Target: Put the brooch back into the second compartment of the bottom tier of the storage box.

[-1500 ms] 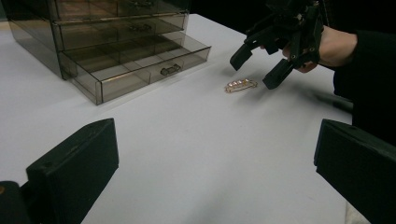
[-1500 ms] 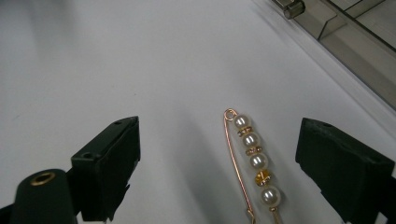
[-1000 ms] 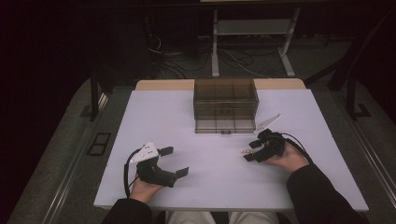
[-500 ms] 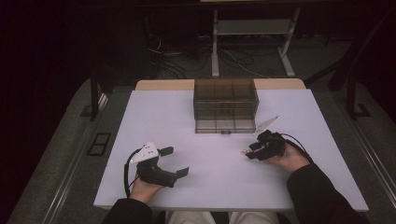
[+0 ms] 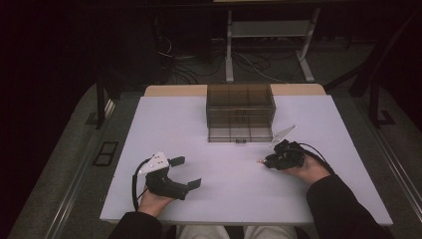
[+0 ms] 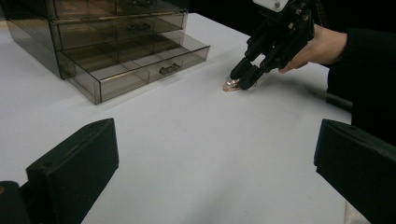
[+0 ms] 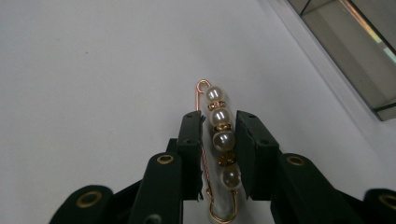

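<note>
It looked like a lab or test room set up for recording, not a home. A plain white counter (image 5: 209,134) stood on dark grey carpet, lit from above while the rest of the room lay in darkness. Behind it, loose cables (image 5: 259,64) trailed across the floor around the pale metal legs of another stand (image 5: 229,55), and dark frame struts (image 5: 102,99) rose beside the counter's edges. A floor socket plate (image 5: 105,153) sat in the carpet to the left. The counter carried little beyond a smoky transparent drawer box (image 5: 241,112), which suited a staged bench more than a lived-in room.
</note>
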Demonstrator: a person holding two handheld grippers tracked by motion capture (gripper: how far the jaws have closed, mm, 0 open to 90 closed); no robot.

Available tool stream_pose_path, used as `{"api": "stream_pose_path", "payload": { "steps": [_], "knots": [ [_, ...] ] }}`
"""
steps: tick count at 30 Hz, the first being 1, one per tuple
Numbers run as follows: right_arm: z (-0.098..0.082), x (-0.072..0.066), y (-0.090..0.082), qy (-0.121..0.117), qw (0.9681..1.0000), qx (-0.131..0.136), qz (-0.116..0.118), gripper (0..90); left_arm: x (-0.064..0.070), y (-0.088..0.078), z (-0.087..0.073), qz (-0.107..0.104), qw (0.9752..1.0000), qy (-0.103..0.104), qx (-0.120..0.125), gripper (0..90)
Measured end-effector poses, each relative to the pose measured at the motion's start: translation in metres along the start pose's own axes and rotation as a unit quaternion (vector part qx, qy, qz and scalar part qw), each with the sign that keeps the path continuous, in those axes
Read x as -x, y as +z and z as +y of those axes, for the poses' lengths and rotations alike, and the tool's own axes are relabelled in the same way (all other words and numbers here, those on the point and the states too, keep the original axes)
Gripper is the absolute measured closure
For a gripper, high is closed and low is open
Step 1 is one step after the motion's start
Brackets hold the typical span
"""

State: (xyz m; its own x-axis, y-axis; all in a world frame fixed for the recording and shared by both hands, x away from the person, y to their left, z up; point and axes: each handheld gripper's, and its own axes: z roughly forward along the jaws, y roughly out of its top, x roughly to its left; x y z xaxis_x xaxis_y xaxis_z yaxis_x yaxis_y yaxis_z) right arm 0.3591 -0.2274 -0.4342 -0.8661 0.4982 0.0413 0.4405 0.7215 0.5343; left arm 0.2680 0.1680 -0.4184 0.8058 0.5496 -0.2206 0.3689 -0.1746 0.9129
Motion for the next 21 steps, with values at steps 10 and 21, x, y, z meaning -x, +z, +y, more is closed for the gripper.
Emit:
{"api": "stream_pose_path", "payload": {
  "steps": [10,21],
  "knots": [
    [0.0021,0.0009,-0.0002,-0.008,0.9999,-0.012,0.006,77.5,0.0000,-0.0001,0.0000,0.000,1.0000,0.000,0.000,0.0],
    [0.0038,0.0026,-0.0015,0.005,0.9995,-0.015,0.028,78.4,-0.0002,-0.0001,0.0000,0.000,1.0000,-0.001,-0.001,0.0]
  ]
}}
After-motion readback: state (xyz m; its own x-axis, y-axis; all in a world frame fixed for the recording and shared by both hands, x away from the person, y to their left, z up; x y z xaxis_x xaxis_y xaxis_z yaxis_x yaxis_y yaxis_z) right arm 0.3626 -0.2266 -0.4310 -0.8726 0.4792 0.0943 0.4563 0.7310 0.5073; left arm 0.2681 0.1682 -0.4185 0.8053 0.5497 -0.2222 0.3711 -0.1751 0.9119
